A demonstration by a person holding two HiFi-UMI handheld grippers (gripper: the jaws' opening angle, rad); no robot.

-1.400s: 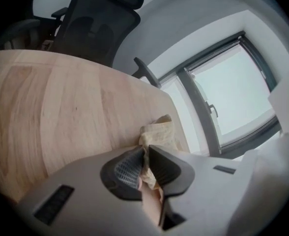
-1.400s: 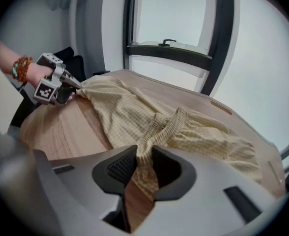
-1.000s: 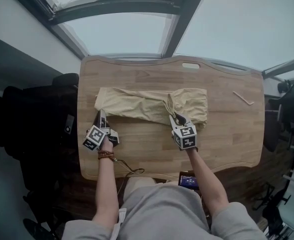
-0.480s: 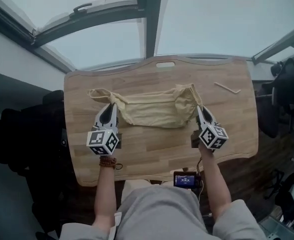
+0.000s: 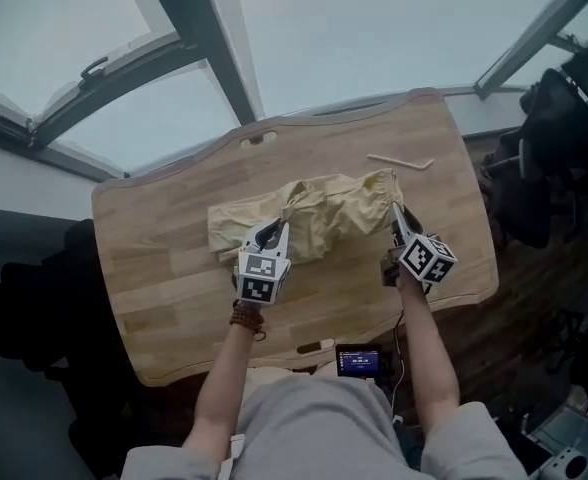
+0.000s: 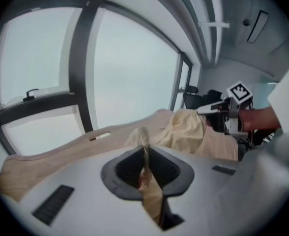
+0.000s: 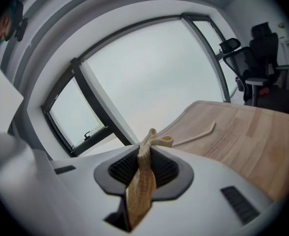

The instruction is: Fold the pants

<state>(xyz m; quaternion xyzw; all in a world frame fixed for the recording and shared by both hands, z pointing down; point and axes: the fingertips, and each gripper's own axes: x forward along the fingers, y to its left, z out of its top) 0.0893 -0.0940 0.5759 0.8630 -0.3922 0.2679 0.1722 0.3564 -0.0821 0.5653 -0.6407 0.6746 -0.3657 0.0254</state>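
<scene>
Pants (image 5: 324,213) now bunched, cloth between fingers (image 6: 127,171) of left gripper (image 5: 273,230), right gripper (image 5: 398,218)

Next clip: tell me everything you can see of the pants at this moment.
The pants are pale yellow-beige, of thin, soft-looking cloth, bunched and wrinkled into a rough band across the wooden table. The left tongs pinch a fold near the band's middle, the right tongs pinch its right end; each gripper view shows a strip of cloth clamped between shut jaws. Its left part lies slack on the tabletop.
</scene>
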